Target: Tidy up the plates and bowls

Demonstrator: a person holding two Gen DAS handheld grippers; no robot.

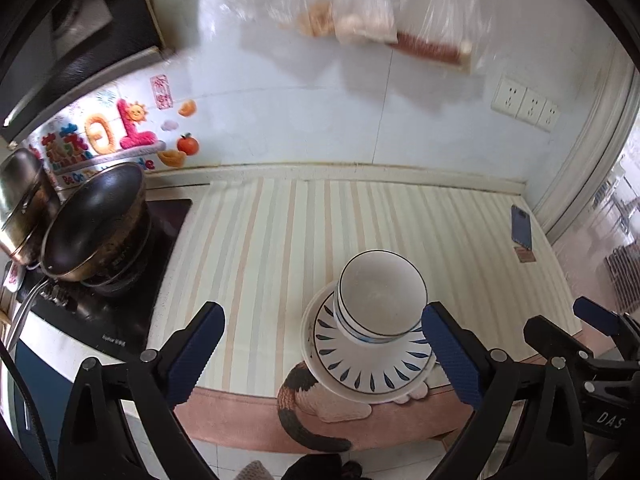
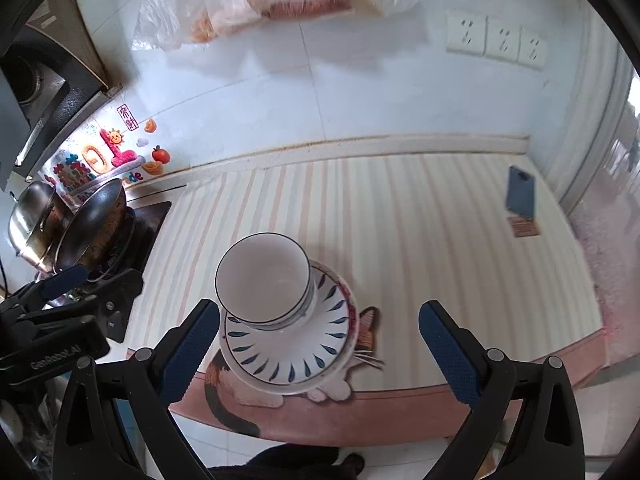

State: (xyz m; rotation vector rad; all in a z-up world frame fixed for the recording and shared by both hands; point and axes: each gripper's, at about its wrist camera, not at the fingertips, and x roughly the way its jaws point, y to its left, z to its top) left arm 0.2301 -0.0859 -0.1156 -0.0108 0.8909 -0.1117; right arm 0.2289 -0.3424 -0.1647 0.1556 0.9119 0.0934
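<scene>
risk first: bowls (image 1: 380, 294) are nested on the plates (image 1: 372, 364), and that stack sits at the front edge of the striped mat (image 1: 260, 248), over the cat print. a knock from either gripper on the next pass could tip the bowls or push the stack off the counter. my left gripper (image 1: 324, 350) is spread wide, holding nothing, clear of the stack. right gripper (image 2: 318, 348) likewise wide, empty, touching nothing.

Home kitchen: stove (image 1: 120, 308), pans (image 1: 96, 220).
</scene>
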